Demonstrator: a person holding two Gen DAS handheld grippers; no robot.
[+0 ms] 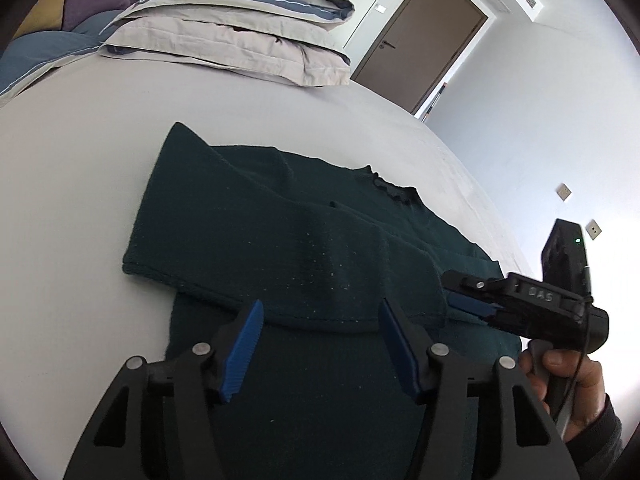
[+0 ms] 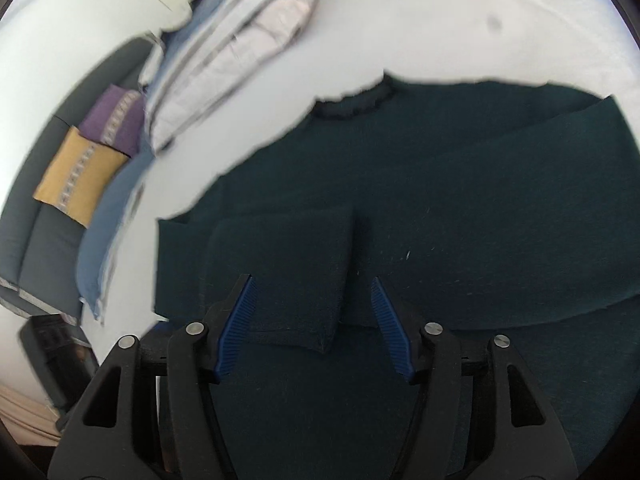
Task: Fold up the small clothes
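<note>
Left claw (image 1: 320,316) and right claw (image 2: 312,292) agape, empty, above dark green sweater (image 1: 280,232), sleeves folded.

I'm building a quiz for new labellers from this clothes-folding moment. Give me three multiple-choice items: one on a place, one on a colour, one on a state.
1. Where does the sweater lie?
A. on the white bed
B. on a chair
C. in a basket

2. What colour is the sweater?
A. red
B. dark green
C. yellow

3. How do the left gripper jaws stand?
A. clamped on a sleeve
B. apart, holding nothing
C. shut tight

Key: 1 A, it is spread over the sheet; 2 B, dark green in both views; 3 B, the blue pads stand apart above the cloth.
</note>
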